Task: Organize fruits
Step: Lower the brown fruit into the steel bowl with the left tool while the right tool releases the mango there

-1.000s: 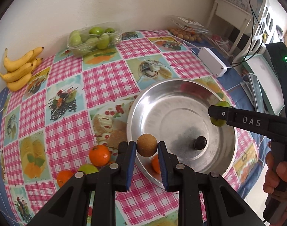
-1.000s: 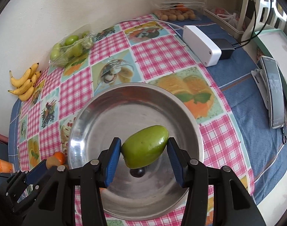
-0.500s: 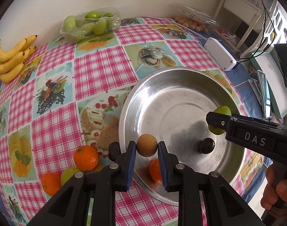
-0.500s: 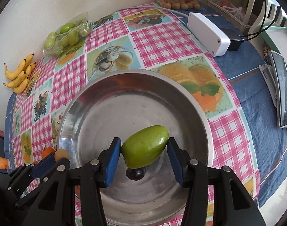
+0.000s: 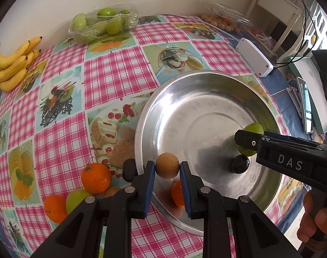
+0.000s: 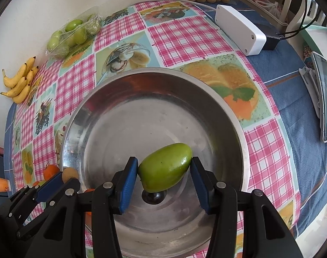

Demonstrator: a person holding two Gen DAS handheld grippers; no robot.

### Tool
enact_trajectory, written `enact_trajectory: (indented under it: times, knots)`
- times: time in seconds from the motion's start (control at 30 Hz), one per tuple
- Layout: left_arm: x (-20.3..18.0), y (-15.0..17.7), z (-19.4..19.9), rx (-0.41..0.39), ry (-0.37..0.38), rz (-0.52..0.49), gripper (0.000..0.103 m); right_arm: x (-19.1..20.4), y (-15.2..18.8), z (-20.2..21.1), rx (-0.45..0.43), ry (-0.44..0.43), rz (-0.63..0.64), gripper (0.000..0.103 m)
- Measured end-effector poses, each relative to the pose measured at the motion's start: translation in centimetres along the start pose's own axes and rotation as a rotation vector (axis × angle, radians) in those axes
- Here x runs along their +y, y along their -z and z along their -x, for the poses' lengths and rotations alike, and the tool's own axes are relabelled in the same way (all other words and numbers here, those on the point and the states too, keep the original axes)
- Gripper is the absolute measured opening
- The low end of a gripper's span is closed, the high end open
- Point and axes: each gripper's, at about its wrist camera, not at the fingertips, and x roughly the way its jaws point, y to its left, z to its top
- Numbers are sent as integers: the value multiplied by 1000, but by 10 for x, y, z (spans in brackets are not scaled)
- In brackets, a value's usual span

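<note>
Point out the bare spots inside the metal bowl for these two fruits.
The steel bowl is bare over its far half, toward the white box. Its near floor is crowded: a dark round fruit sits below the held green fruit, and an orange mandarin lies below the held brown ball.

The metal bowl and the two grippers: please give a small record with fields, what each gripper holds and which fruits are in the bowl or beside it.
left gripper: shut on a small round brown fruit, above the near rim of the metal bowl
right gripper: shut on a green fruit, above the bowl
in bowl: dark round fruit, orange
beside bowl: two oranges, another green fruit
far side of table: bananas, pack of green fruits
</note>
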Motion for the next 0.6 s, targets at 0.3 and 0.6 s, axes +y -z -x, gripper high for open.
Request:
enact_trajectory:
  times: [0.3, 0.6]
  knots:
    - [3, -2, 8, -7, 18, 15, 27, 4, -1, 5, -15, 6, 18, 52]
    - [37, -8, 28, -47, 25, 132, 27, 16, -2, 25, -67, 11, 66, 52]
